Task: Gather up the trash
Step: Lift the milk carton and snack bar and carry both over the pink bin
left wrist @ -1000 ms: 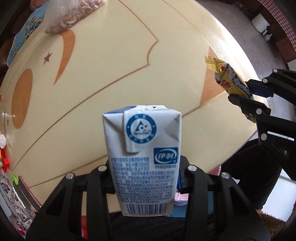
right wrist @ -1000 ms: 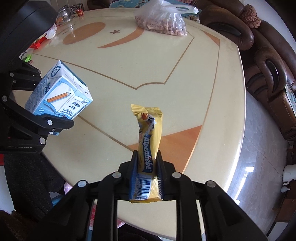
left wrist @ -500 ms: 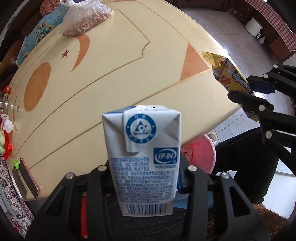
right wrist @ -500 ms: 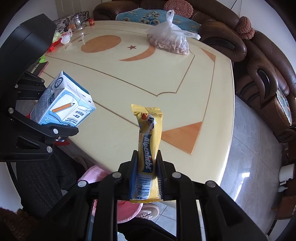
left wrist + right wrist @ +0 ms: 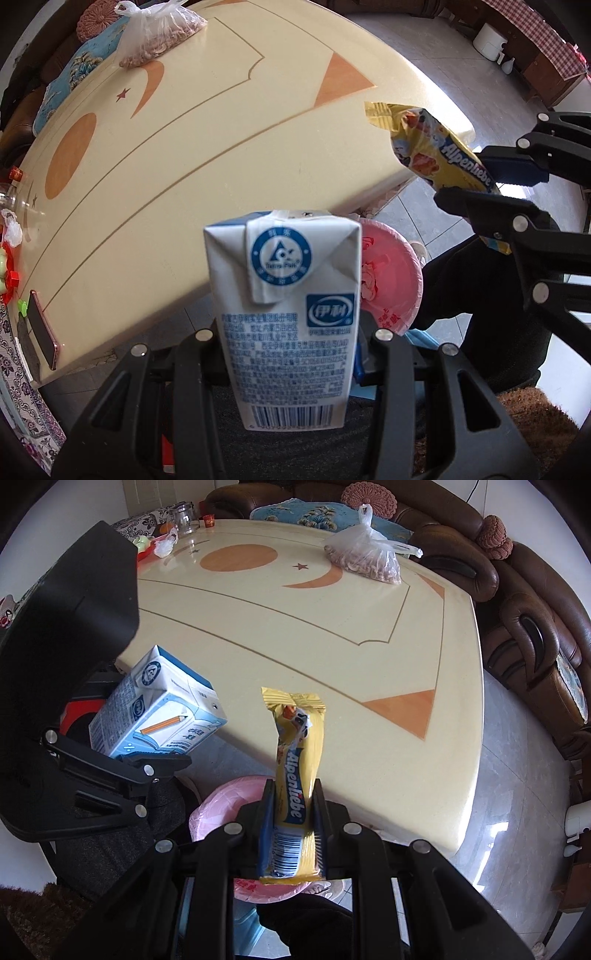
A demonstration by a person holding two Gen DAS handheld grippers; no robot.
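Now, left fingers (image 5: 290,343) clamped on upright milk carton (image 5: 284,314), right fingers (image 5: 293,812) pinching candy wrapper (image 5: 297,775) (long axis pointing forward).

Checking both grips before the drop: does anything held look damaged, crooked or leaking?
The yellow candy wrapper in the right gripper is torn open at its top and bends sideways. The milk carton sits straight in the left gripper; no leak shows.

The milk carton (image 5: 286,317) hides most of the pink bin (image 5: 391,280).
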